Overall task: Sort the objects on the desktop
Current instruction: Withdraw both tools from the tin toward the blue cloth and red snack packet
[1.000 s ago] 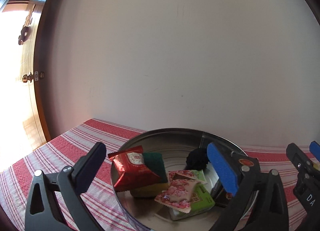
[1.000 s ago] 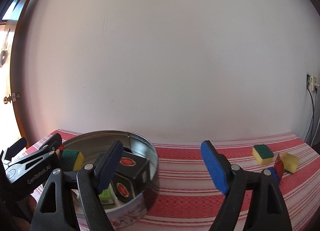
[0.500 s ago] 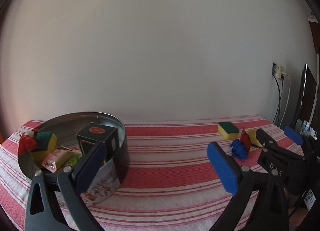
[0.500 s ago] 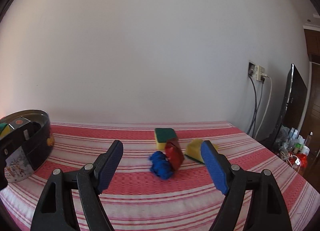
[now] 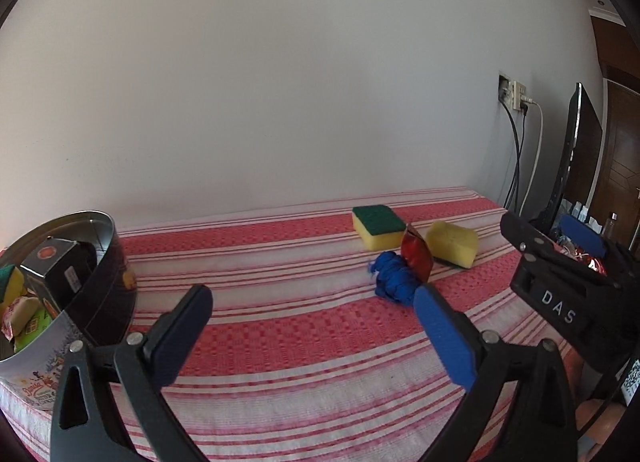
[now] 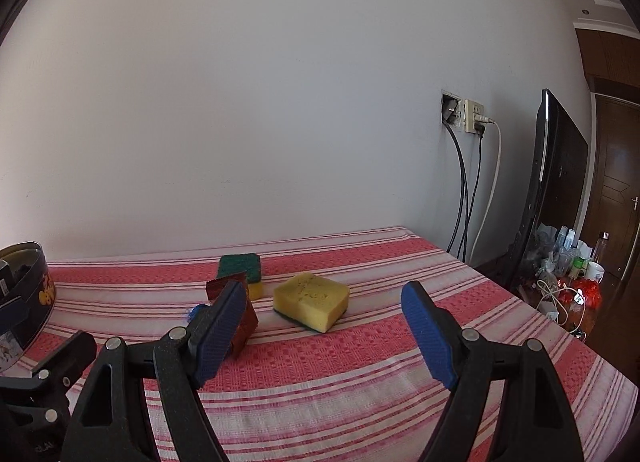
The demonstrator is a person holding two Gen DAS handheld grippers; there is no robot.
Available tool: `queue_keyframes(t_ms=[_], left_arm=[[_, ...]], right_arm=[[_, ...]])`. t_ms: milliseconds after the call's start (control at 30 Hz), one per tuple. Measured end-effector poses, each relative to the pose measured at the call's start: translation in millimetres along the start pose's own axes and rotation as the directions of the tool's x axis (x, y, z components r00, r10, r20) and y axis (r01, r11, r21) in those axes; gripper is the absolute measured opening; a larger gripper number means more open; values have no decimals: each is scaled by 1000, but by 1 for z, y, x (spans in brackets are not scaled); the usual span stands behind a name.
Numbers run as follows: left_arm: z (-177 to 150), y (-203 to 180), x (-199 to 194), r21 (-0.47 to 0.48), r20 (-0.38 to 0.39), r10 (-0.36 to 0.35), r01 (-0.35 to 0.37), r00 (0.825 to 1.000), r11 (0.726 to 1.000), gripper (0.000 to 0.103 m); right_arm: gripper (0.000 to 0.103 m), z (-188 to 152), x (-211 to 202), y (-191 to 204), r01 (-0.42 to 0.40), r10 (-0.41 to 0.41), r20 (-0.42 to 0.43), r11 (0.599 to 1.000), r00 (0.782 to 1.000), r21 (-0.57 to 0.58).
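Right gripper [image 6: 324,334] wide open, holds nothing, low over striped cloth [image 6: 360,362]. Yellow sponge [image 6: 311,301] just ahead between fingers, yellow side up, long side slanting left-right. Red packet [image 6: 244,318] stands behind left finger. Green-topped sponge [image 6: 240,268] farther back. Left gripper [image 5: 312,334] wide open, empty. Blue yarn ball [image 5: 394,280] ahead; round tin [image 5: 80,286] left.

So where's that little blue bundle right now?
The blue bundle lies on the striped tablecloth, touching the red packet, in front of the two sponges, far right of the tin.
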State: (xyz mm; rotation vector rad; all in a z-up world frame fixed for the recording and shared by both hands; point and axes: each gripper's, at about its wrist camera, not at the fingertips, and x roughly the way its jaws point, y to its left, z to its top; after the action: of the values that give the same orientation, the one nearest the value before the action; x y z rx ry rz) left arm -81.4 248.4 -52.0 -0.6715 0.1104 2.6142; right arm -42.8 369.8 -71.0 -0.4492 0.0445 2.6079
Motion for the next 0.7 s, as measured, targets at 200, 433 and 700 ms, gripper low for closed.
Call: queue_keyframes(t_ms=[200,433,700], left_arm=[[8,-25,35,-16,-84,-3,2,996,1000,98],[12,-42,95,-63,-292,-22,3,956,998,76],[11,-66,119,-17,-380,-29,24,924,1000,59]], right_arm=[[80,1,12,-17,19,-19,-22,999,1000,26],[72,2,15,-27,15,-10,-59,996,998,87],[72,6,5,-25,22,-21,-14,998,1000,61]])
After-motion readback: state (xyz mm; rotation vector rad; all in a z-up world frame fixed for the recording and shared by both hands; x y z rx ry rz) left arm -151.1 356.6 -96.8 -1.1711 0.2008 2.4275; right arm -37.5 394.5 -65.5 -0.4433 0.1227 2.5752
